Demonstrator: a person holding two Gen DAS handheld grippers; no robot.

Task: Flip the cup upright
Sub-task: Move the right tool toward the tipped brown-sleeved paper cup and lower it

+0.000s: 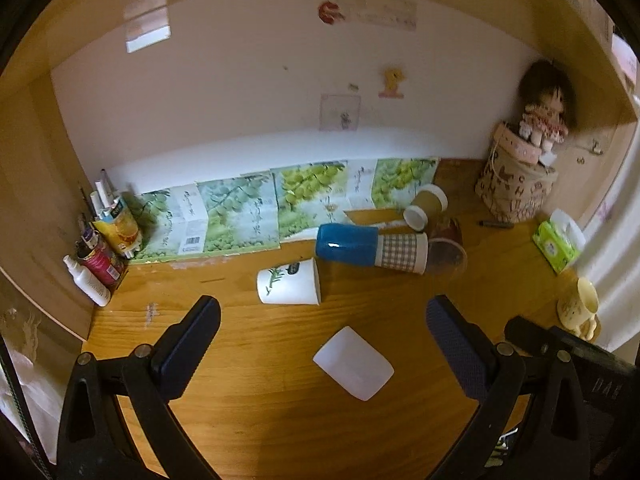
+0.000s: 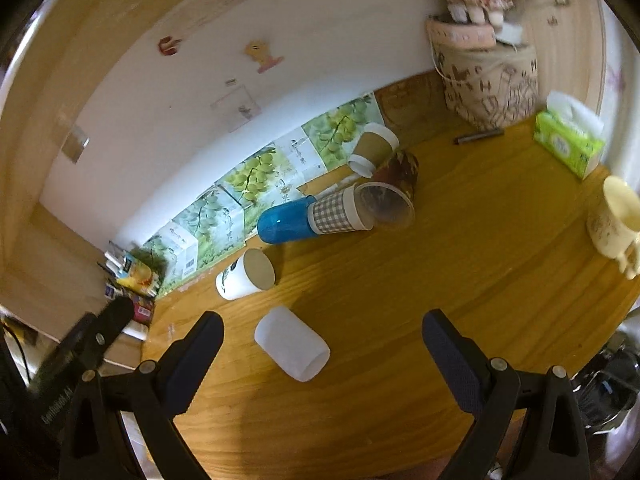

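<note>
A frosted white plastic cup (image 1: 353,364) lies on its side on the wooden desk, between and just beyond my left gripper's (image 1: 322,316) open, empty fingers. It also shows in the right wrist view (image 2: 292,344), slightly left of the middle of my right gripper (image 2: 323,332), which is open and empty. Other cups lie on their sides further back: a white paper cup with a leaf print (image 1: 289,287), a blue cup (image 1: 346,245), a checked paper cup (image 1: 402,252), a clear cup (image 1: 447,258) and a brown paper cup (image 1: 430,199).
A cream mug (image 1: 578,307) stands upright at the right desk edge, by a green tissue box (image 1: 557,246). A printed basket with a doll (image 1: 516,192) fills the back right corner. Bottles and pens (image 1: 100,248) crowd the back left. Grape-print cartons (image 1: 248,212) lean on the wall.
</note>
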